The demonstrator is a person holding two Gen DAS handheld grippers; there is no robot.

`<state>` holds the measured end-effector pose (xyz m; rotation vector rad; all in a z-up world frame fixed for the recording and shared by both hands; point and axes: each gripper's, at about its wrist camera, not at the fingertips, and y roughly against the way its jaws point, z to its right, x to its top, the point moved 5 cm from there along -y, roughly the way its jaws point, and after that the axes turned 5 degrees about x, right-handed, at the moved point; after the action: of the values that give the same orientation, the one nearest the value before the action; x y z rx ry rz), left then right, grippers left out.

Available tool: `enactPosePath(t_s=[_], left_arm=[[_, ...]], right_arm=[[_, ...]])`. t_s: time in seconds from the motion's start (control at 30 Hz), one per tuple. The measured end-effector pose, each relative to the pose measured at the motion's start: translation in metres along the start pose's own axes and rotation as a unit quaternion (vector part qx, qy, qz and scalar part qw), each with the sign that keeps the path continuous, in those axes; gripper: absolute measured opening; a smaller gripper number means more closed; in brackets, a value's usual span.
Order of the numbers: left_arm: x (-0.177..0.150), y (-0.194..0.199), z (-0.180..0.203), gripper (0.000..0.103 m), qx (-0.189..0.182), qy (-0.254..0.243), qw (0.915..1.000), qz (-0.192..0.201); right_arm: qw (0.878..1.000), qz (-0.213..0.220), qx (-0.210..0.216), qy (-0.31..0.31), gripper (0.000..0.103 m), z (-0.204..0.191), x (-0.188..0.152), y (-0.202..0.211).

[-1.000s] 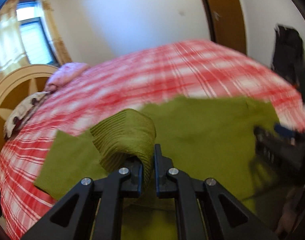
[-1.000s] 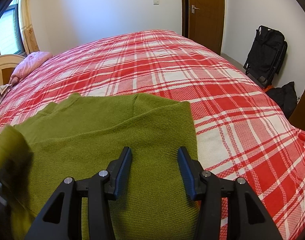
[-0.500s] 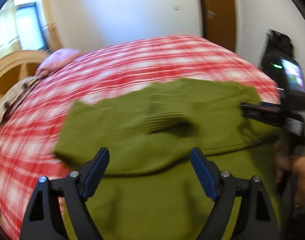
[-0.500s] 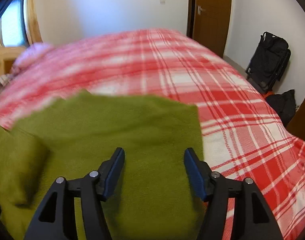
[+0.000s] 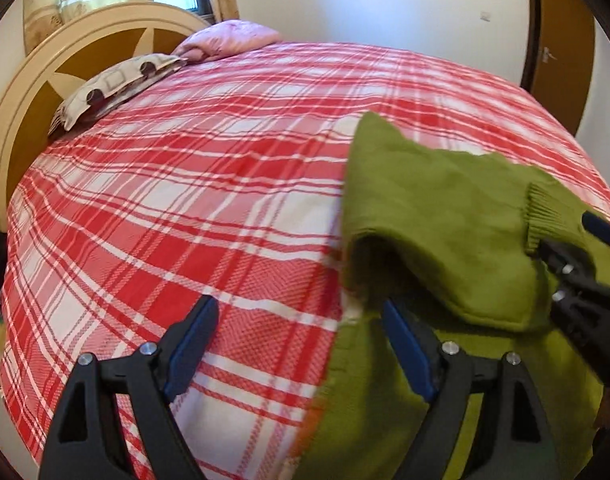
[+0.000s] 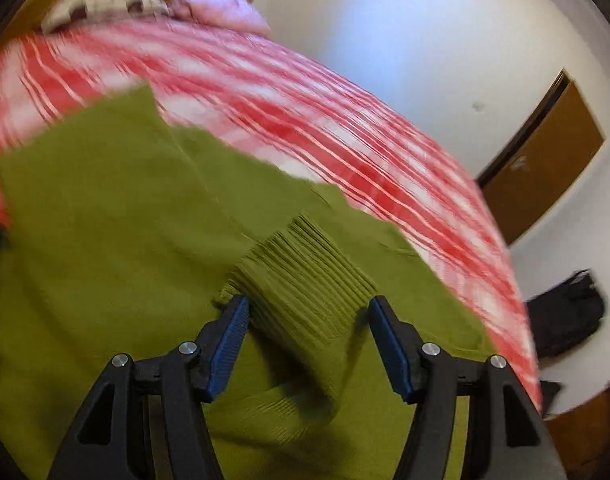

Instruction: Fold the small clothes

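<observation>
An olive green knit sweater (image 5: 445,216) lies on a red and white plaid bed (image 5: 209,184), one sleeve folded across its body. My left gripper (image 5: 301,340) is open and empty, over the sweater's left edge where it meets the bedspread. My right gripper (image 6: 309,332) is open, its jaws either side of the sleeve's ribbed cuff (image 6: 305,276), not closed on it. The right gripper also shows in the left wrist view (image 5: 577,264), at the cuff (image 5: 541,216).
Pillows (image 5: 117,84) and a round cream headboard (image 5: 21,92) stand at the bed's head. A brown door (image 6: 545,160) is in the white wall. A black bag (image 6: 565,312) sits on the floor beside the bed.
My left gripper let go of the sleeve cuff, opened, and swung left to the sweater's edge. My right gripper moved left over the sweater to the cuff, staying open.
</observation>
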<state>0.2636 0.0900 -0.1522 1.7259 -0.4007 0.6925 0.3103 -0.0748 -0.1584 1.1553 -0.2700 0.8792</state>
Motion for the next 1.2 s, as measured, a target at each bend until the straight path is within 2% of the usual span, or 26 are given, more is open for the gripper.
enactPosePath(t_s=[0.03, 0.07, 0.1, 0.13, 0.2, 0.27, 0.33, 0.37, 0.4, 0.5, 0.57, 0.6, 0.67, 0.73, 0.77, 0.83, 0.9, 0.97, 1.0, 1.07, 1.1, 1.13, 1.2], left_arm=[[0.002, -0.004, -0.001, 0.086, 0.005, 0.004, 1.0000, -0.003], [0.005, -0.008, -0.002, 0.086, 0.006, 0.008, 0.9999, -0.005], [0.009, -0.011, -0.002, 0.086, 0.006, 0.013, 0.9999, -0.008], [0.014, -0.014, 0.000, 0.086, 0.004, 0.020, 0.9998, -0.009], [0.022, -0.019, 0.001, 0.086, 0.002, 0.027, 0.9996, -0.010], [0.029, -0.025, 0.004, 0.086, 0.014, 0.028, 0.9995, -0.006], [0.032, -0.033, 0.001, 0.086, 0.035, 0.035, 0.9987, -0.008], [0.031, -0.037, -0.003, 0.087, 0.036, 0.047, 0.9982, -0.013], [0.030, -0.039, -0.006, 0.087, 0.031, 0.054, 0.9979, -0.017], [0.026, -0.046, -0.013, 0.088, 0.019, 0.070, 0.9969, -0.028], [0.024, -0.045, -0.014, 0.088, 0.015, 0.072, 0.9970, -0.026], [0.023, -0.044, -0.013, 0.088, 0.014, 0.070, 0.9971, -0.025], [0.022, -0.042, -0.011, 0.088, 0.011, 0.064, 0.9976, -0.024], [0.020, -0.039, -0.011, 0.088, 0.007, 0.062, 0.9978, -0.022], [0.019, -0.038, -0.011, 0.088, 0.006, 0.062, 0.9978, -0.022], [0.017, -0.034, -0.011, 0.088, 0.007, 0.057, 0.9982, -0.020], [0.017, -0.025, -0.010, 0.088, 0.008, 0.044, 0.9989, -0.010], [0.018, -0.017, -0.014, 0.088, 0.008, 0.043, 0.9991, 0.000], [0.019, -0.013, -0.018, 0.088, 0.006, 0.048, 0.9988, 0.004], [0.022, -0.006, -0.031, 0.088, 0.003, 0.064, 0.9979, 0.012], [0.024, -0.005, -0.036, 0.088, 0.003, 0.068, 0.9976, 0.014], [0.027, -0.003, -0.043, 0.089, 0.001, 0.070, 0.9974, 0.016], [0.030, 0.000, -0.059, 0.089, 0.021, 0.080, 0.9961, 0.030]], right_arm=[[1.000, 0.002, 0.009, -0.021, 0.058, 0.006, 0.001, 0.000], [0.999, 0.001, 0.018, -0.036, 0.029, 0.011, 0.002, 0.001], [0.997, 0.000, 0.034, -0.067, 0.013, 0.021, 0.003, 0.002], [0.995, 0.004, 0.043, -0.090, 0.008, 0.030, 0.003, 0.004], [0.987, 0.021, 0.049, -0.153, 0.008, 0.060, -0.002, 0.012], [0.970, 0.028, 0.062, -0.232, 0.008, 0.093, -0.019, 0.018], [0.938, 0.034, 0.093, -0.332, 0.007, 0.129, -0.052, 0.024], [0.927, 0.034, 0.098, -0.360, 0.007, 0.138, -0.064, 0.025], [0.907, 0.033, 0.107, -0.406, 0.007, 0.156, -0.089, 0.025], [0.874, 0.021, 0.131, -0.468, 0.008, 0.173, -0.138, 0.018], [0.857, 0.018, 0.153, -0.492, 0.008, 0.175, -0.157, 0.018], [0.850, 0.024, 0.162, -0.501, 0.008, 0.177, -0.161, 0.021], [0.828, 0.033, 0.184, -0.528, 0.008, 0.180, -0.161, 0.028], [0.799, 0.048, 0.236, -0.551, 0.008, 0.180, -0.151, 0.029], [0.791, 0.048, 0.256, -0.554, 0.008, 0.177, -0.143, 0.028], [0.795, 0.040, 0.273, -0.540, 0.009, 0.169, -0.127, 0.024], [0.809, 0.026, 0.276, -0.519, 0.010, 0.157, -0.113, 0.017], [0.811, 0.013, 0.284, -0.511, 0.019, 0.147, -0.107, 0.010], [0.802, 0.004, 0.300, -0.516, 0.024, 0.141, -0.104, 0.005], [0.777, 0.006, 0.335, -0.533, 0.053, 0.135, -0.104, 0.003], [0.770, 0.011, 0.341, -0.539, 0.054, 0.134, -0.105, 0.006], [0.770, 0.012, 0.338, -0.542, 0.054, 0.134, -0.106, 0.007], [0.773, 0.007, 0.323, -0.546, 0.055, 0.139, -0.111, 0.008]])
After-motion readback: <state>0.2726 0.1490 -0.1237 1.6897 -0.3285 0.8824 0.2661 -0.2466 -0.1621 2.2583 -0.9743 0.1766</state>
